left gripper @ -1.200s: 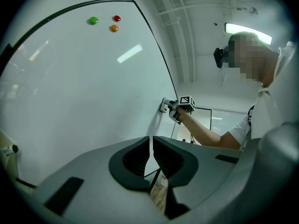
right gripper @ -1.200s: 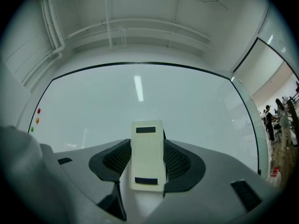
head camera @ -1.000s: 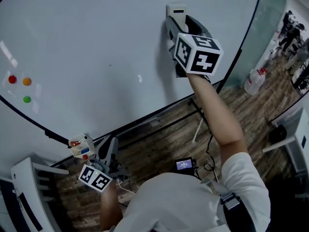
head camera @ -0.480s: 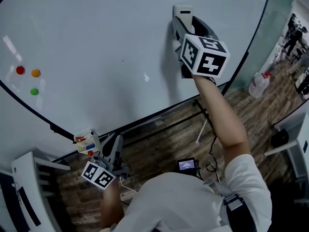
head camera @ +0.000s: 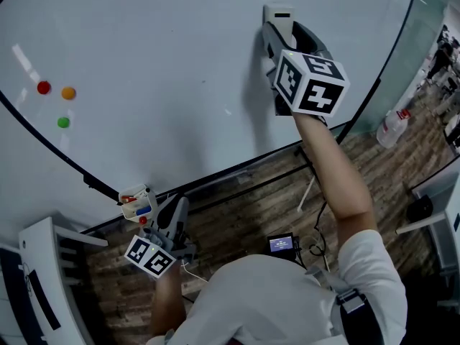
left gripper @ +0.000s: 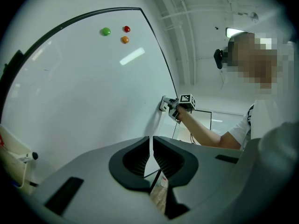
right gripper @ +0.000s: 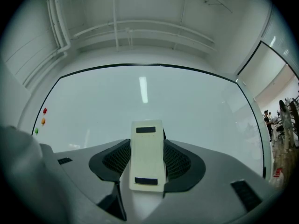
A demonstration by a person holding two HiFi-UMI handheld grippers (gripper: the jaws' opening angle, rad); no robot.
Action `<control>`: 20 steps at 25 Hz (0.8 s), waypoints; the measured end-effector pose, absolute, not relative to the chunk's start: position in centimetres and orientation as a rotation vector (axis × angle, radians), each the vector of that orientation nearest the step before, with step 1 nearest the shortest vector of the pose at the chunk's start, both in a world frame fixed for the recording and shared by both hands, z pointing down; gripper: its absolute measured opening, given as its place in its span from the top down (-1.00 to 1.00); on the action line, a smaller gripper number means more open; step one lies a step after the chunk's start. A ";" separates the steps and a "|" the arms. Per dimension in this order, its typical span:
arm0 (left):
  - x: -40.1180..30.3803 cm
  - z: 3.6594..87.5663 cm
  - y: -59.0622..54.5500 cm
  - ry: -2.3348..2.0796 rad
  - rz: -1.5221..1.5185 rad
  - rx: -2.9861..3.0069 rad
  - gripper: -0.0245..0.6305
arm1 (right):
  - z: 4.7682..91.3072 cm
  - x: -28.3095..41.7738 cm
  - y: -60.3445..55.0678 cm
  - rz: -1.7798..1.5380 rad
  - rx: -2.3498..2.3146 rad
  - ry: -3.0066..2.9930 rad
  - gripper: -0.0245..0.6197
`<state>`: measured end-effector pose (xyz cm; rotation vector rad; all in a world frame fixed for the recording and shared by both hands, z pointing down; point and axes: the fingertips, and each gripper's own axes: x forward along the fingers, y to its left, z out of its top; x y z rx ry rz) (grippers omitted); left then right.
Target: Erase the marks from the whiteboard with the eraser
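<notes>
– Where is the eraser (right gripper: 148, 155)?
– Pinched in the right claw (head camera: 282, 40) and held against the whiteboard (head camera: 158, 70), toward its right edge.
– And the board's surface?
– Glossy white. A red magnet (head camera: 44, 88), an orange magnet (head camera: 68, 93) and a green magnet (head camera: 63, 122) sit far left.
– The left claw (left gripper: 152, 154)?
– Pressed together on nothing, low beside the marker holder (head camera: 135, 204).
– The room?
– Wooden floor (head camera: 244, 207), white ceiling pipes (right gripper: 117, 29).

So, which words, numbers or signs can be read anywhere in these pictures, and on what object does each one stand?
None can be read.
Bottle label: red print, too small.
Small screen on the floor: lit, too blurred.
Marker cube: black-and-white squares, no letters.
Eraser, whiteboard: no text.
</notes>
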<state>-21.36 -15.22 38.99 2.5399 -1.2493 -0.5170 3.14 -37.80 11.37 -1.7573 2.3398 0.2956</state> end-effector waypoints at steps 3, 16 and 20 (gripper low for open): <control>-22.1 39.1 -15.0 -1.252 -0.515 2.536 0.88 | 11.4 2.0 -37.6 0.300 -1.750 2.343 0.18; -24.9 39.5 -14.0 -1.275 -0.520 2.525 0.88 | 11.6 -2.2 -36.3 0.324 -1.717 2.356 0.18; -25.5 39.6 -13.7 -1.281 -0.527 2.520 0.88 | 11.6 -3.4 -35.9 0.328 -1.701 2.370 0.18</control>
